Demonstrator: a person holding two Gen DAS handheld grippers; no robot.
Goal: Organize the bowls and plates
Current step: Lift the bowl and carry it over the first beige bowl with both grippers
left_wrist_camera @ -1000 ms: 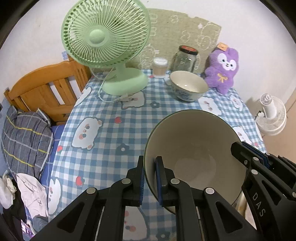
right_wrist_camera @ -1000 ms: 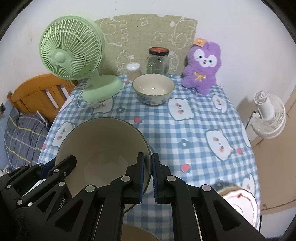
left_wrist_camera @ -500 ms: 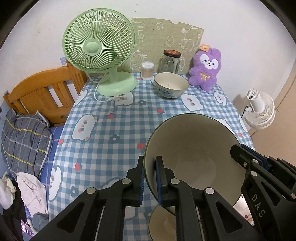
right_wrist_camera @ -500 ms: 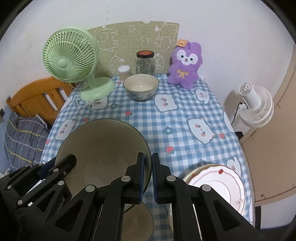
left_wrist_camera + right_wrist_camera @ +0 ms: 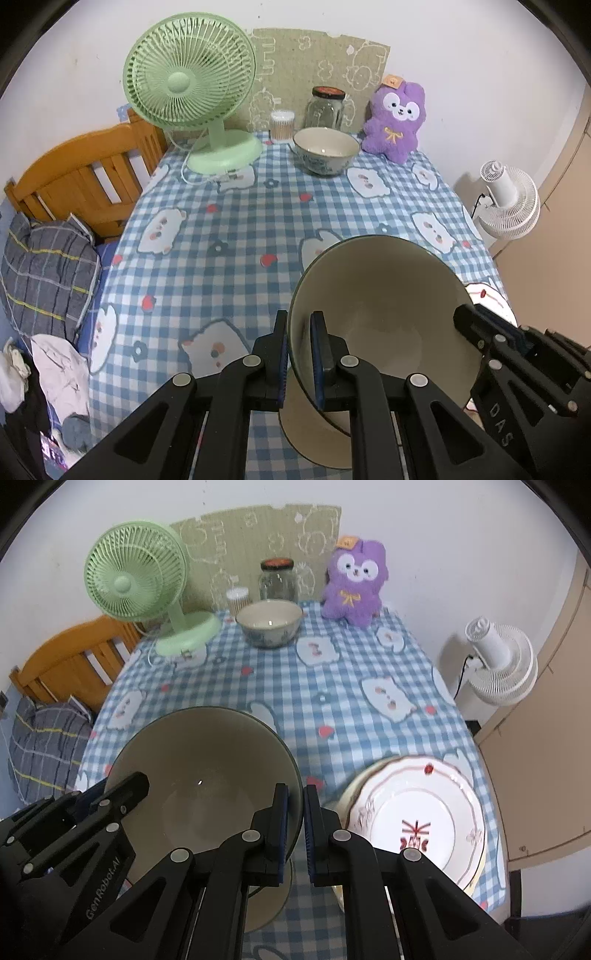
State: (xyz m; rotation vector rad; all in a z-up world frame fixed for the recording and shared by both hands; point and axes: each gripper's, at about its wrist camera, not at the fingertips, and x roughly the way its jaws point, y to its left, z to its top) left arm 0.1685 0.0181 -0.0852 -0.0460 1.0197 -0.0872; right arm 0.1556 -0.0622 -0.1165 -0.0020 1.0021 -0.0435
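A large beige bowl (image 5: 388, 314) (image 5: 203, 775) hangs tilted above the near end of the checked tablecloth. My left gripper (image 5: 297, 325) is shut on its left rim. My right gripper (image 5: 294, 797) is shut on the opposite rim. Each gripper shows in the other's view at the bowl's far side. Under the bowl lies another beige dish (image 5: 306, 432) (image 5: 266, 897), mostly hidden. To the right, a white plate with red decoration (image 5: 417, 812) tops a stack. A small patterned bowl (image 5: 327, 151) (image 5: 269, 624) stands at the far end.
At the back of the table stand a green desk fan (image 5: 188, 81), a glass jar (image 5: 327, 107), a cotton swab tub (image 5: 282, 123) and a purple plush toy (image 5: 397, 118). A white floor fan (image 5: 498, 664) is off the right edge, a wooden bed frame (image 5: 85, 177) to the left.
Both grippers have carried the large bowl back toward the near end of the table. The decorated plate and the beige dish beneath the bowl have come into view.
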